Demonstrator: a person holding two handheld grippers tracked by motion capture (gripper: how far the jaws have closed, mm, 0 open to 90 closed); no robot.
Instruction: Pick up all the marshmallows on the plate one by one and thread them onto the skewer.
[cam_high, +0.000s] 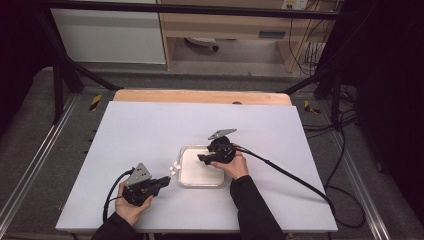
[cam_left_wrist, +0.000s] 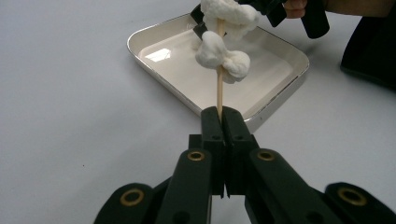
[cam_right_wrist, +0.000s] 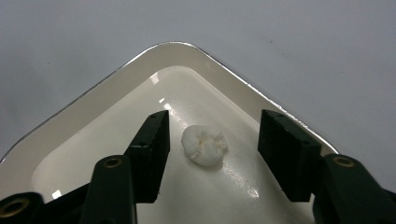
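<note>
While left tongs (cam_left_wrist: 219, 122) clamp skewer (cam_left_wrist: 219, 88), right tongs (cam_right_wrist: 212, 149) gape over tray (cam_right_wrist: 93, 114), white table (cam_high: 140, 135).

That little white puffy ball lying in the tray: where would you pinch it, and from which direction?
Pinch the white ball across its round middle, coming down from above. It lies loose on the tray floor, so its top and sides are free, and it looks soft, so squeeze gently. The right gripper is already lined up this way, its jaws standing on either side and not touching the ball.

Tray (cam_high: 186, 181) at centre of the counter (cam_high: 150, 130), one marshmallow (cam_right_wrist: 204, 145) in it, skewer (cam_left_wrist: 219, 88) lower left.
</note>
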